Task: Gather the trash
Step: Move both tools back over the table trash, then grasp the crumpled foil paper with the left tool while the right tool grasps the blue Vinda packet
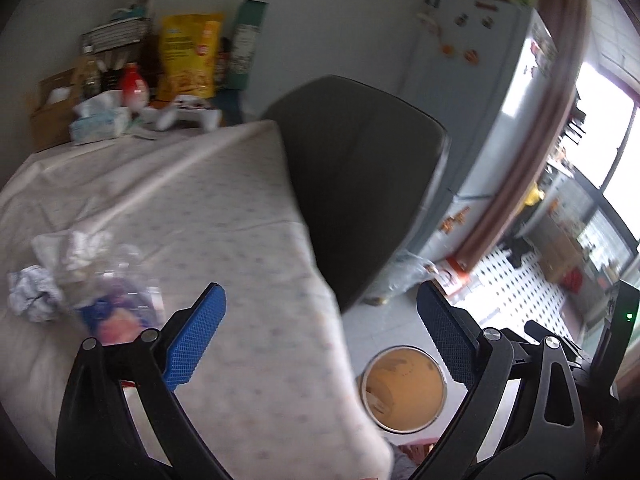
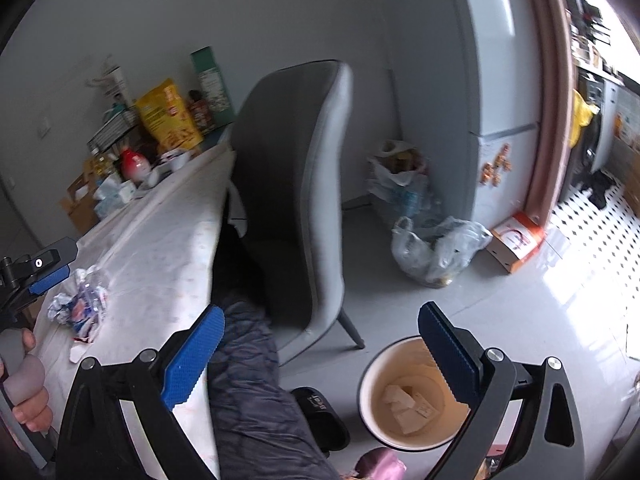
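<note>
A heap of trash lies on the table at the near left: crumpled white paper [image 1: 34,294], a clear plastic wrapper [image 1: 120,300] with blue and red print, and a white tissue [image 1: 86,246]. The right wrist view shows the same trash heap [image 2: 82,304]. A round bin [image 1: 404,388] with a tan inside stands on the floor right of the table. In the right wrist view the bin [image 2: 408,396] holds pieces of paper. My left gripper [image 1: 320,332] is open and empty over the table's right edge. My right gripper [image 2: 320,352] hangs open and empty near the bin.
A grey chair [image 2: 296,184] stands at the table's right side. Plastic bags [image 2: 432,248] and a fridge [image 2: 492,60] are beyond it. Snack bags, bottles, a tissue pack [image 1: 100,120] and a game controller [image 1: 188,114] crowd the table's far end. A person's leg [image 2: 252,392] is near the bin.
</note>
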